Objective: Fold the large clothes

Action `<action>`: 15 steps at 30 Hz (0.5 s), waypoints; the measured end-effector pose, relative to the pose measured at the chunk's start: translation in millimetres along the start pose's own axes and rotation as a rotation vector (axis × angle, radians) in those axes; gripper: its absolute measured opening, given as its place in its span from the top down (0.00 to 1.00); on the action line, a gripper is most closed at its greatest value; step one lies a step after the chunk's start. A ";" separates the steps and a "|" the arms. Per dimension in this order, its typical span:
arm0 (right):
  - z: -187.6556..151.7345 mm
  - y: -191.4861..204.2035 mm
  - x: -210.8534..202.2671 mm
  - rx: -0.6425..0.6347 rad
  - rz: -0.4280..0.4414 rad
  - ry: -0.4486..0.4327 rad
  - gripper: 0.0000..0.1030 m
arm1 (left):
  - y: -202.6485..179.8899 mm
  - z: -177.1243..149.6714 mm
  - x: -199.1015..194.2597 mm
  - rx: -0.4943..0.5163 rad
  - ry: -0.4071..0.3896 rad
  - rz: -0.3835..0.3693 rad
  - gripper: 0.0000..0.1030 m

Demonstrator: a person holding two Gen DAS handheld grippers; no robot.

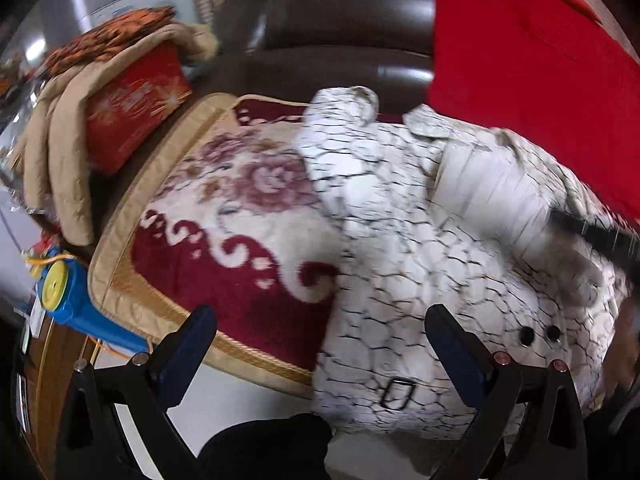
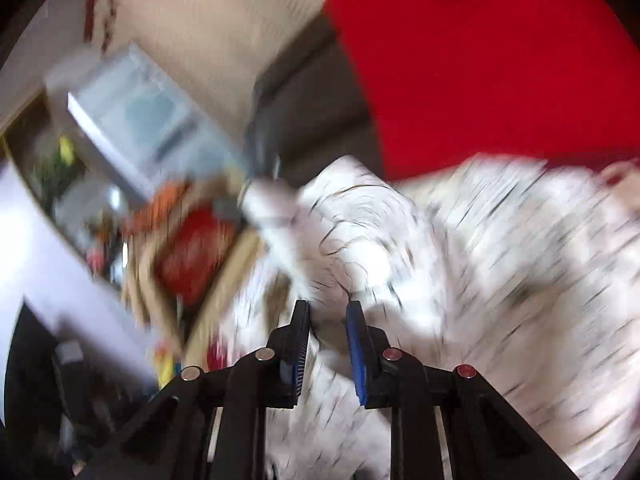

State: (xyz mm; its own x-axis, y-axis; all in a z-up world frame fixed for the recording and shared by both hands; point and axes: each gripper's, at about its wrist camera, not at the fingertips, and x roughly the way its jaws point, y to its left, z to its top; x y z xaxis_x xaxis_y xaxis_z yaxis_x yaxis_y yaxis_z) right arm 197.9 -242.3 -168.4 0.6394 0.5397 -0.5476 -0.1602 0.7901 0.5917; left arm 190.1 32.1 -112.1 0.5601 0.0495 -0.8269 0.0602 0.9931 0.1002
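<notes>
White crackle-print coat on floral sofa mat, left jaws wide (empty), right jaws pinching coat fabric.

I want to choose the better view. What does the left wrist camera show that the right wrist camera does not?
Only the left wrist view shows the open left gripper, the coat's buckle and the blue box. Only the right wrist view shows the right gripper, nearly shut with white fabric between its fingers. Both show the white patterned coat and the red cloth.
</notes>
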 end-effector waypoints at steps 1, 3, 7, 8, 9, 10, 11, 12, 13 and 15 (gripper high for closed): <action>-7.8 7.8 9.6 -0.012 0.003 0.052 0.70 | 4.6 0.1 2.2 -0.012 0.004 0.001 0.00; -21.7 13.5 25.7 -0.020 0.001 0.156 0.48 | 10.2 2.3 7.8 -0.026 0.018 -0.017 0.00; -31.3 -3.7 -2.5 0.010 -0.004 0.078 0.25 | 9.3 9.0 18.5 -0.049 0.021 -0.061 0.00; -28.0 -10.9 -10.9 0.033 -0.027 0.053 0.25 | 7.4 11.1 21.6 -0.047 0.024 -0.074 0.00; -24.1 -17.3 -14.2 0.062 -0.057 0.032 0.25 | 6.7 14.9 25.8 -0.044 0.022 -0.079 0.00; -25.4 -27.5 -25.0 0.094 -0.084 0.004 0.25 | 6.7 20.0 30.3 -0.045 0.014 -0.068 0.00; -23.0 -35.3 -31.0 0.112 -0.110 -0.019 0.25 | 8.4 26.2 35.1 -0.051 0.007 -0.053 0.00; -20.8 -44.7 -37.5 0.128 -0.159 -0.040 0.25 | 11.2 31.6 38.6 -0.061 0.007 -0.046 0.00; -19.2 -52.3 -42.0 0.146 -0.203 -0.050 0.24 | 14.0 38.0 42.5 -0.074 0.007 -0.042 0.00; -13.7 -70.7 -47.6 0.200 -0.228 -0.057 0.24 | 19.5 53.1 48.6 -0.105 -0.004 -0.031 0.00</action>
State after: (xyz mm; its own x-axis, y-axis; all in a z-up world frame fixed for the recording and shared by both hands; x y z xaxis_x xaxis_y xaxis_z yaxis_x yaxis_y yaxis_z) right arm 168.5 -319.9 -192.2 0.6836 0.3335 -0.6493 0.1400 0.8131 0.5650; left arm 262.4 48.3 -121.0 0.5624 0.0187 -0.8267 -0.0094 0.9998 0.0162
